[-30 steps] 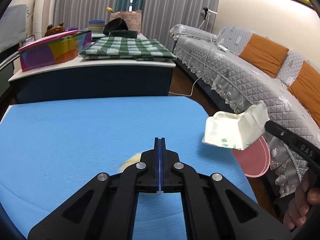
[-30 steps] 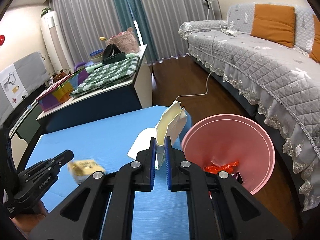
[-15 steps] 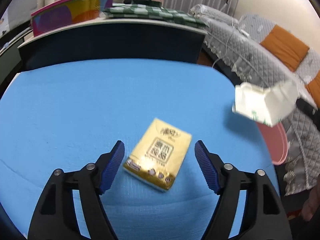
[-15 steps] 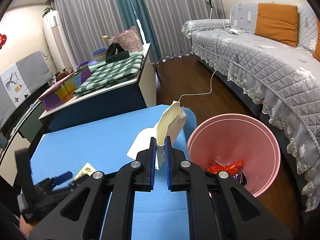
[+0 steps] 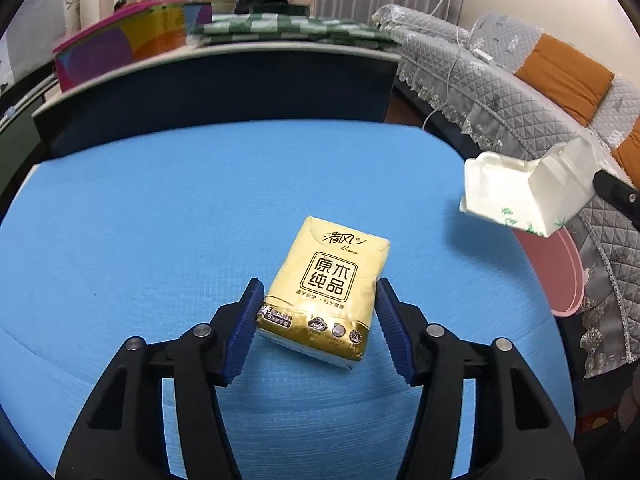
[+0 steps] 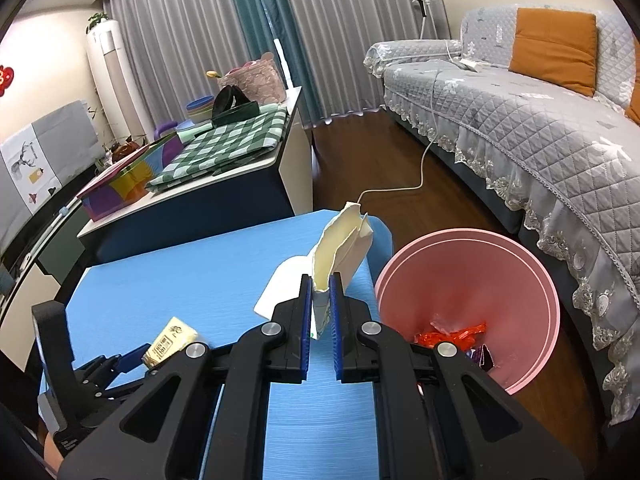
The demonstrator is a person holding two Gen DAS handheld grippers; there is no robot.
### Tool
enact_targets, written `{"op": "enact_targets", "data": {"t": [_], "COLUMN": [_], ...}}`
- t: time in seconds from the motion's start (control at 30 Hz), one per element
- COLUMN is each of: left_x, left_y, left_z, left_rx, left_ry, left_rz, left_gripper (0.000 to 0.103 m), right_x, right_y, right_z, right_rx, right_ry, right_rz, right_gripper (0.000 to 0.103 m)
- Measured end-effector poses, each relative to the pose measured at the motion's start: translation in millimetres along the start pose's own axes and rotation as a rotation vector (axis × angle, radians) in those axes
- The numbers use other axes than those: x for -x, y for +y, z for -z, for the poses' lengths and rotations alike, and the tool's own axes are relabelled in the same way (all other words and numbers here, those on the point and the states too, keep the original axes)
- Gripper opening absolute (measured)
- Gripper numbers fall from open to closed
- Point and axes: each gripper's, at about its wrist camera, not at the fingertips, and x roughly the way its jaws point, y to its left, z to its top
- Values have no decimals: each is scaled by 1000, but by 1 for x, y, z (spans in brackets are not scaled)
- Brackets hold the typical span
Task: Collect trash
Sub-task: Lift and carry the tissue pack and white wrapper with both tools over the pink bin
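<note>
A yellow tissue pack lies on the blue table. My left gripper is open, with its blue pads on either side of the pack's near end. The pack also shows in the right wrist view. My right gripper is shut on a crumpled white paper carton and holds it above the table's right edge; the carton also shows in the left wrist view. A pink bin with red wrappers inside stands on the floor to the right of the table.
A white paper sheet lies on the table under the carton. A low cabinet with a checked cloth and coloured boxes stands behind the table. A grey sofa with orange cushions runs along the right. A white cable crosses the wooden floor.
My left gripper opened from shut and moved down over the tissue pack, so its pads now flank it. My right gripper has kept the carton near the bin.
</note>
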Motion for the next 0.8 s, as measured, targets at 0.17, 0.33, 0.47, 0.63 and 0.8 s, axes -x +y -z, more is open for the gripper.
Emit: {"op": "enact_targets", "data": {"t": [0.17,0.33,0.47,0.63,0.8], "left_x": [10,17,21,25,27], "left_y": [-4,-10,-22,-38,-59], "left_z": [-8,-15,-21,-26,-28], "left_rx": [9,7,-5,-21,-54], "left_ry": [-48,-82,-105,-125,-136], "left_rz": [8,18,29,51,84], "left_gripper": [56,56,56,56,56], "right_x": [3,8,12,15,20], "right_y": [-2,-7,-16,-32,-62], "right_z": [-1,-4,-6,-8,-11], "right_rx": [5,5,-4,-23,-69], "right_ry": [-9,-20,-31,-42,-58], "right_rz": [11,24,39,64,109], "right_gripper": [9,9,9,9,9]}}
